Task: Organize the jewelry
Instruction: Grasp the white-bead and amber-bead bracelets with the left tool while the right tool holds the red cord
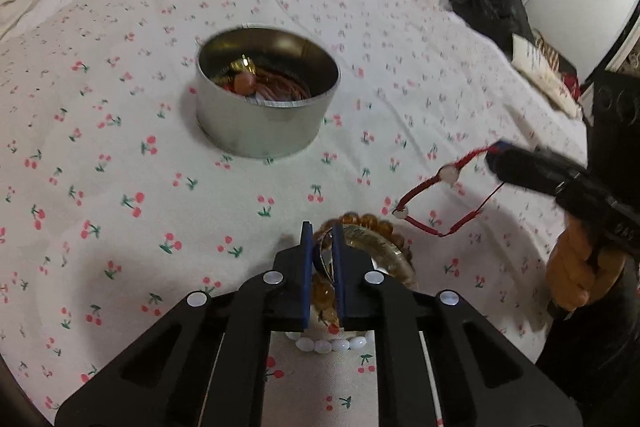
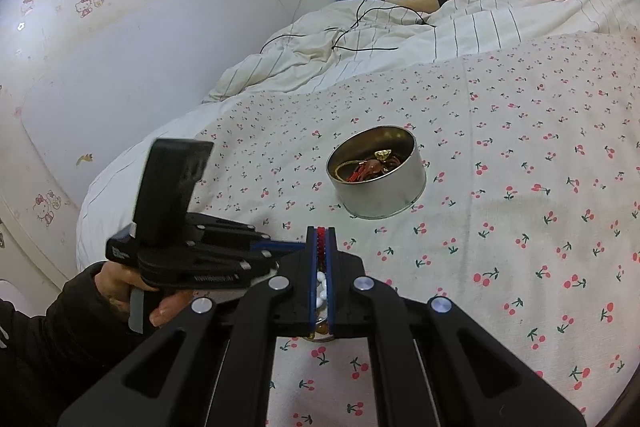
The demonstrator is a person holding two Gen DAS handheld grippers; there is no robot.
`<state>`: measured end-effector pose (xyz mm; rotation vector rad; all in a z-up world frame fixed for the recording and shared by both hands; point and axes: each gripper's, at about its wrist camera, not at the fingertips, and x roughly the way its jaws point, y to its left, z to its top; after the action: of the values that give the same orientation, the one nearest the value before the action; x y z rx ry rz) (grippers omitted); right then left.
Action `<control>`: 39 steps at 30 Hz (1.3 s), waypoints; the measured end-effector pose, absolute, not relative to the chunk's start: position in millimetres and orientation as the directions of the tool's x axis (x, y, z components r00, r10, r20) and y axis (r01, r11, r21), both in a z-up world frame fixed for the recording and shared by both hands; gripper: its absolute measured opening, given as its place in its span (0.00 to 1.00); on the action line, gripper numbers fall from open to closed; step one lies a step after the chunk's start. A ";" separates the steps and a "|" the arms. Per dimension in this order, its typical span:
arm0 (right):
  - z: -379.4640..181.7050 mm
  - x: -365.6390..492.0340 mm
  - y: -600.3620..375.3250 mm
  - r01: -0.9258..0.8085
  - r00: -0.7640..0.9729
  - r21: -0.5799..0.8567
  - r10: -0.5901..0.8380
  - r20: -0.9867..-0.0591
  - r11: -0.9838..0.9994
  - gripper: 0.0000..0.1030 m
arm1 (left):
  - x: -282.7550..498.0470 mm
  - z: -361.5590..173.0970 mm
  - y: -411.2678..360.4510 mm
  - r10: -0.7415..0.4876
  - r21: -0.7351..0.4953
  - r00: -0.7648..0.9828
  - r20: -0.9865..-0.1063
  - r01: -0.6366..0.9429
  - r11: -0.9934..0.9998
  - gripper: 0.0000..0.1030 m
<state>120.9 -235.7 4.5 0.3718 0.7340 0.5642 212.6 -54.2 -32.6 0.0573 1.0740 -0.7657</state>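
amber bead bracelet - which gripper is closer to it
Left. The left gripper is closed right on the amber bead bracelet, pinching a thin ring over it. The right gripper is off to its side, holding a red cord bracelet.

Both claws nearly closed, left claw (image 1: 321, 239) angled down, right claw (image 2: 320, 233) beside it.

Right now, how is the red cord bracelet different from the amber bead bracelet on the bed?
The red cord bracelet is a thin string with a few pale beads, while the amber bead bracelet is a full ring of chunky orange-brown beads. The red cord bracelet hangs pinched in the right gripper; the amber bead bracelet lies on the cherry-print bedspread by the left gripper. Neither is in the round tin yet.
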 end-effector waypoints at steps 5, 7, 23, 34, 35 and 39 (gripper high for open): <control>4.4 121.1 -236.2 -0.348 0.607 0.504 0.600 -0.521 0.791 0.04 | 215.4 -26.7 -48.7 -0.548 -0.325 0.261 -0.795 0.579 0.748 0.07; 4.1 121.0 -237.1 -0.347 0.612 0.503 0.598 -0.518 0.791 0.04 | 215.3 -24.8 -46.9 -0.554 -0.331 0.261 -0.790 0.578 0.746 0.07; 10.7 122.6 -241.2 -0.338 0.654 0.512 0.588 -0.475 0.790 0.04 | 216.7 0.1 -31.0 -0.625 -0.389 0.301 -0.721 0.570 0.724 0.07; 28.6 146.9 -246.7 -0.341 0.699 0.544 0.594 -0.399 0.767 0.04 | 226.9 28.7 -26.3 -0.634 -0.370 0.364 -0.682 0.576 0.729 0.07; 30.3 149.9 -247.4 -0.338 0.703 0.545 0.591 -0.395 0.767 0.04 | 230.8 32.6 -26.7 -0.636 -0.368 0.373 -0.676 0.576 0.730 0.07; 37.1 158.3 -250.7 -0.332 0.719 0.549 0.582 -0.379 0.767 0.04 | 243.5 39.5 -27.4 -0.643 -0.377 0.390 -0.659 0.569 0.731 0.07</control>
<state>158.3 -250.7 37.1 0.4704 0.5702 0.5267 243.5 -27.4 39.5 -0.0954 0.8799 -0.7713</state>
